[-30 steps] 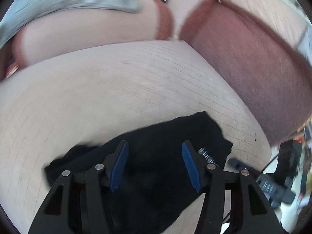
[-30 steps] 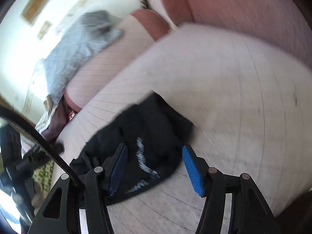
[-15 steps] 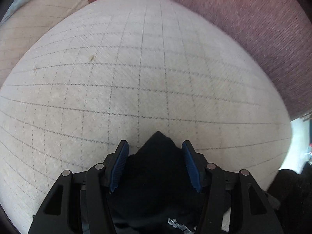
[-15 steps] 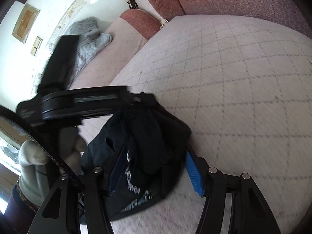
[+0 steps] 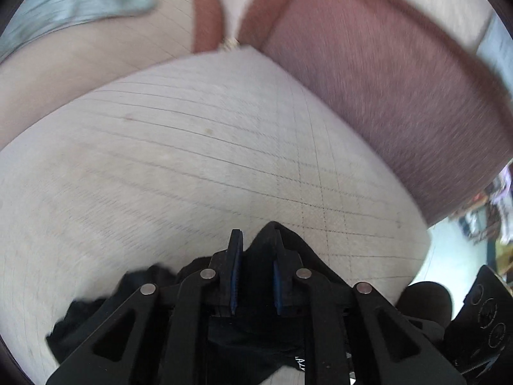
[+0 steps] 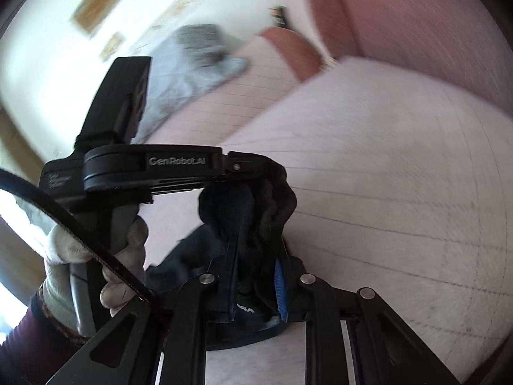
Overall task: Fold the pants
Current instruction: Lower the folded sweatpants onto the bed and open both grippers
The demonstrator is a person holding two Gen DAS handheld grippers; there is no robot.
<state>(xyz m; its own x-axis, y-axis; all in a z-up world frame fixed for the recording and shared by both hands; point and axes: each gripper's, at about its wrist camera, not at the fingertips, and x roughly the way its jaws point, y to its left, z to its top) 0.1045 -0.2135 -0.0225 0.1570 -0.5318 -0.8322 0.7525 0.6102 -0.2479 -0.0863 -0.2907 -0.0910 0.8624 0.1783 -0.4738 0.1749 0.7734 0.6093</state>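
The black pants (image 5: 266,250) are bunched up at the near edge of the pale checked sofa cushion (image 5: 192,160). My left gripper (image 5: 255,243) is shut on a fold of the black cloth, which pokes up between its blue pads. In the right wrist view my right gripper (image 6: 256,256) is shut on another bunch of the pants (image 6: 247,205), lifted off the cushion (image 6: 400,176). The left gripper's body (image 6: 150,170), held in a gloved hand (image 6: 96,256), grips the same bunch from the left.
A dusky red sofa back (image 5: 384,80) runs along the far right. A grey garment (image 5: 73,6) lies on the neighbouring cushion at the far left; it also shows in the right wrist view (image 6: 192,64). The cushion's front edge drops to the floor (image 5: 449,256) at the right.
Both grippers were open over the pants and have closed on the cloth. The bunched cloth is now lifted between them, and both views have swung upward with motion blur.
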